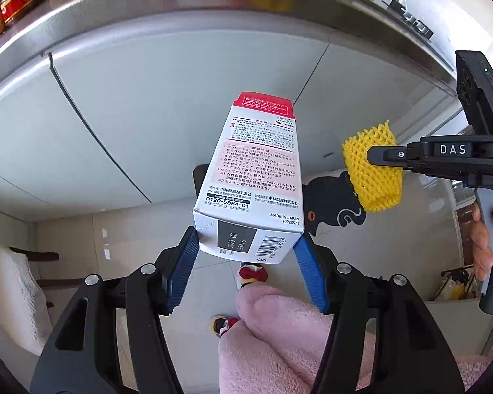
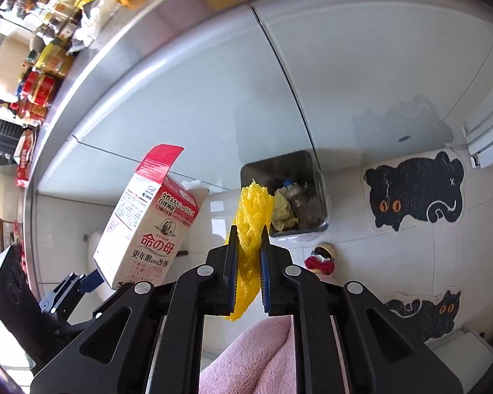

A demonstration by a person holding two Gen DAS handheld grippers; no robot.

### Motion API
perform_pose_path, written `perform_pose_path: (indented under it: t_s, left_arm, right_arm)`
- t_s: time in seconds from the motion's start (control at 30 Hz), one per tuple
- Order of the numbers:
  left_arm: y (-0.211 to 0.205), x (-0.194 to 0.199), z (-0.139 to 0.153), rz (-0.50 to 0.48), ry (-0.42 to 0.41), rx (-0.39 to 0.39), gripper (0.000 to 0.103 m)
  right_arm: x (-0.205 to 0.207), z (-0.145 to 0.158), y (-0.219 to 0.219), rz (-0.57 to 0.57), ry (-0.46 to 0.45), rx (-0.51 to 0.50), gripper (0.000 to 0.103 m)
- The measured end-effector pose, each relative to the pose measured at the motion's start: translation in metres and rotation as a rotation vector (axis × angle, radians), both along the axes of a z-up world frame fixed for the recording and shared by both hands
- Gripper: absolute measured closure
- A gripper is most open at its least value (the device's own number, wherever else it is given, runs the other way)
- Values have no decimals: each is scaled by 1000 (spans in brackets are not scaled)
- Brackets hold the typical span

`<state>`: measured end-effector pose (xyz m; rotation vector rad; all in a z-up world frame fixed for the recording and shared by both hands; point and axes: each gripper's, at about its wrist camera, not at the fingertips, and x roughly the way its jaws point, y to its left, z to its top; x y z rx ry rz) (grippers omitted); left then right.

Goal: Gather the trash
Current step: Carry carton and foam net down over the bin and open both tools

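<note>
A: Trash items first. White carton with a red top (image 1: 249, 177), printed in Japanese, barcode on its near end. It is clamped between the blue pads of the left gripper (image 1: 246, 256), carried in the air, long axis pointing away from the camera. From the right wrist view its red top flap stands open.

B: And the jaws there?

A: Roughly half spread, pressed on the carton's two sides near its bottom end. Second item: yellow foam netting (image 2: 251, 229), squeezed flat between the pads of the right gripper (image 2: 249, 246). Those jaws are almost closed, only the mesh between them. The mesh sticks out past the fingertips and hangs behind them too.

B: Where are both relative to the bin?

A: Both are above the floor. In the right wrist view the grey bin (image 2: 309, 164) shows just past the tip of the netting, against the glossy white cabinet front (image 2: 197, 115). It already holds a plastic bottle and crumpled yellowish paper. The carton sits to the left of the netting, apart from it.

B: Surroundings?

A: Steel bench edge (image 1: 180, 3) above the cabinets, with packets and jars on it. Pale tiled floor, black cat-shaped mat (image 2: 414, 193) right of the bin, a second one nearer. Pink fleece sleeve (image 1: 279, 338) in the lower frame of both views.
</note>
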<state>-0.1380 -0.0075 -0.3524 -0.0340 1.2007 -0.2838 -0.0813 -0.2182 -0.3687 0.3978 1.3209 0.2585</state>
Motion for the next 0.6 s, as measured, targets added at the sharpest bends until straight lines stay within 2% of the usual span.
perform_pose_path:
  t_s: [0.13,0.33,0.6]
  left_arm:
    - [-4,21,-39,37,39,18,47]
    - [-10,48,-80,72,70,15,47]
    - [-25,75,-140,74,153,22,46]
  right_arm:
    - [18,-38,7,8,39,-17,90]
    - [46,-83,18,12,63,-41,90]
    - [75,-139,28,20,129,-56,90]
